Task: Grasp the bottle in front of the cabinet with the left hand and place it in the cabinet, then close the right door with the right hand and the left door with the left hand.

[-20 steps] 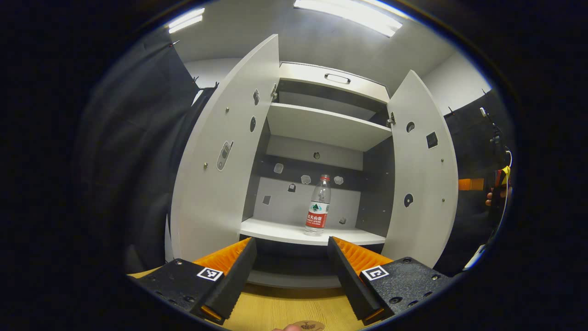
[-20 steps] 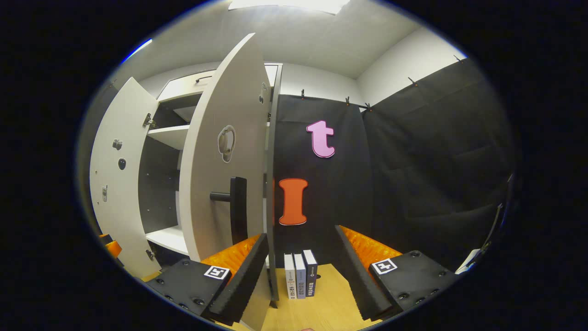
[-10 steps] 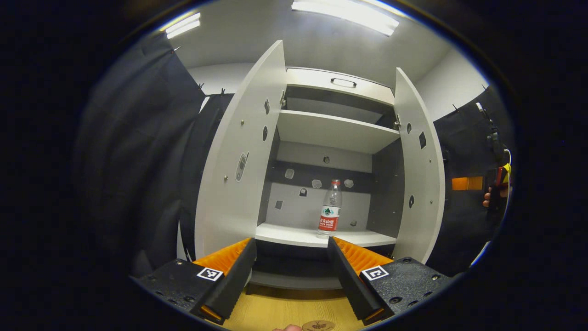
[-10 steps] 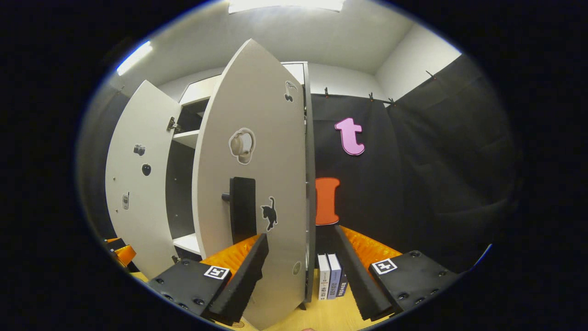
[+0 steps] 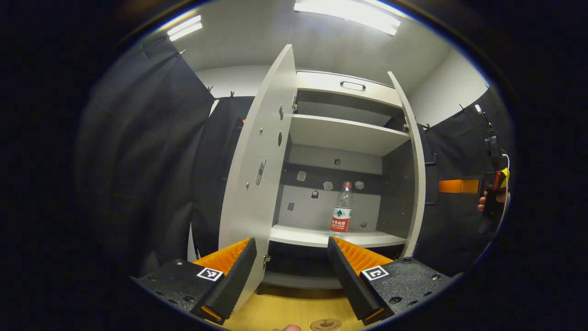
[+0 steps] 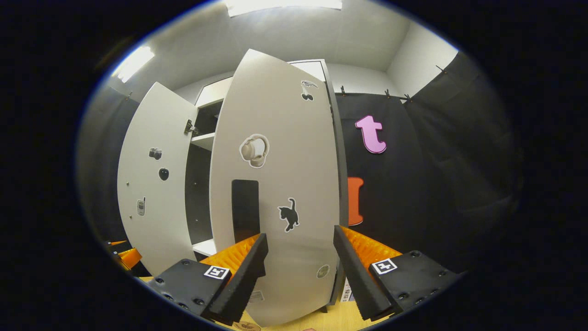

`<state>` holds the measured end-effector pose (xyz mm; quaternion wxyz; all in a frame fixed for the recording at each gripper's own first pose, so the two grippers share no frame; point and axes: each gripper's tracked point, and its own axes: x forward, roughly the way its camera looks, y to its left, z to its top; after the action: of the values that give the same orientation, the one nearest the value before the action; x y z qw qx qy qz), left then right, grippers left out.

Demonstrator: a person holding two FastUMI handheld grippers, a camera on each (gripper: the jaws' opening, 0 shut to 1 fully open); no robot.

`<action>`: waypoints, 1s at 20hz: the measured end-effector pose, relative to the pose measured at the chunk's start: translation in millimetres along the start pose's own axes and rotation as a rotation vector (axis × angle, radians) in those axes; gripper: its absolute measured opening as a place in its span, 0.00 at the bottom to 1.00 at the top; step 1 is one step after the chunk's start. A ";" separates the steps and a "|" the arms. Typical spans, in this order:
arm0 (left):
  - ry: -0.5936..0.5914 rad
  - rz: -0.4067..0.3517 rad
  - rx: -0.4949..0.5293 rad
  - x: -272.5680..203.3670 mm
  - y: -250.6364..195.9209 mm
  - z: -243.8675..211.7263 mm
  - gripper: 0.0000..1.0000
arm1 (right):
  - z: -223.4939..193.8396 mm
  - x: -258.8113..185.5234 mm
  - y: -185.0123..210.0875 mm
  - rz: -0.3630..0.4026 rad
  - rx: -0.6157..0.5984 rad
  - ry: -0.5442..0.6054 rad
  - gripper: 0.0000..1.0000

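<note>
Bottle (image 5: 342, 208) first: it stands upright on the lower shelf (image 5: 321, 237) inside the cabinet (image 5: 342, 87), straight ahead of your left gripper (image 5: 291, 271) and a little to the right of its centre line, well beyond the fingertips; nothing touches it. Your left gripper is released, its 2 fingers spread wide with only air between them, hovering above the wooden table (image 5: 285, 312) in front of the cabinet; the left door (image 5: 257, 156) swings out ahead and to the left of it, its lower edge just beside the left finger (image 5: 229, 285) in that view, though you cannot tell whether they touch. The right door (image 5: 415, 161) shows nearly edge-on, ahead and to the right; farther right, a hand (image 5: 484, 202) holds the other gripper.

In the right gripper view, your right gripper (image 6: 298, 276) is also released, jaws wide apart; the right door's outer face (image 6: 280, 184) lies directly ahead, close, spanning the gap between the fingers; its dark handle (image 6: 245, 209) sits just above the left finger (image 6: 243, 280); whether either finger touches the door is not clear. The left door (image 6: 154, 184) stands open beyond, to the left.
</note>
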<state>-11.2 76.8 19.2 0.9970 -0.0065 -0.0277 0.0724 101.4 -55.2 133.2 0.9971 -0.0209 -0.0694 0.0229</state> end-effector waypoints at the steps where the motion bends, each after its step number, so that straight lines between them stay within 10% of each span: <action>1: -0.028 0.040 0.008 -2.0 11.2 8.0 0.94 | -1.3 -1.6 -1.7 -0.009 -0.012 -0.003 0.86; 9: -0.121 0.377 0.033 1.9 133.4 60.6 0.92 | -31.5 -38.0 -9.9 -0.039 -0.031 0.014 0.97; 20: -0.084 0.386 0.087 62.9 175.5 62.3 0.94 | -58.9 -68.4 -16.6 -0.084 -0.037 0.048 0.97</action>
<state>22.1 260.1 81.8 0.9618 0.0345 -0.0645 0.2637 42.6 -77.3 66.2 0.9980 -0.0370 -0.0467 -0.0210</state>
